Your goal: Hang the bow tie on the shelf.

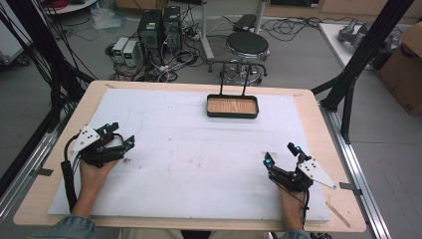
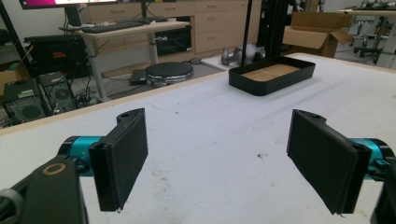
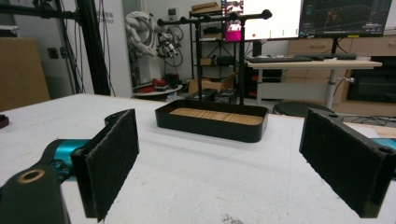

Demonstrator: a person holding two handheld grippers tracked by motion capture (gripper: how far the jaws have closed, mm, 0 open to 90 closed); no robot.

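Even, soft indoor light, and no harsh glare on the table.

The white mat (image 1: pixel 189 149) reads bright and flat, with faint shadows under both hands; the high view is soft and low in detail, and the near black pads (image 2: pixel 123 154) blur slightly in both gripper views.

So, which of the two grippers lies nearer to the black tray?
The right gripper looks nearer to the black tray. The tray sits right of the table's middle, while the left gripper rests near the left edge. Both stand open and empty.

Overhead forward-down, two low views, shared tray (image 1: pixel 232 106)
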